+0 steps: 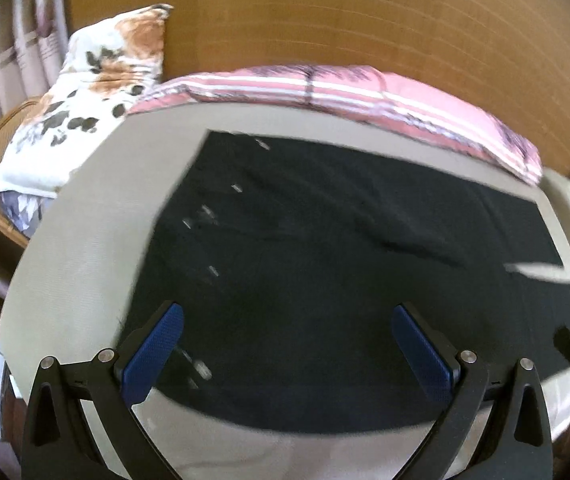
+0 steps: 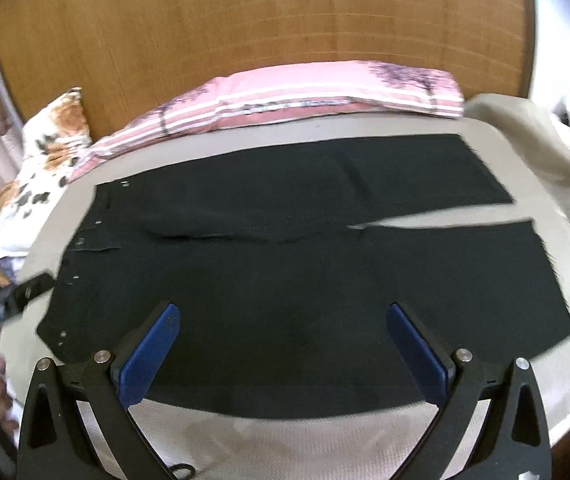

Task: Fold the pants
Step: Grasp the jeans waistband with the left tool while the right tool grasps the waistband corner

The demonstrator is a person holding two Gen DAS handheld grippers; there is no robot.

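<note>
Black pants (image 2: 305,264) flat on beige bed (image 2: 325,436), left hand-held gripper (image 1: 287,354) and right hand-held gripper (image 2: 283,350) above, jaws wide, empty.

Bright daylight from the right edge, motion-smeared left wrist view, heavy fisheye bending, dark vignetted corners.

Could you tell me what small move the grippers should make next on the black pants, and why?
Probably lower both open grippers onto the near edge of the black pants. The pants lie flat and unfolded on the beige bedsheet, legs side by side, and the left gripper and right gripper hover over that edge, holding nothing.
</note>
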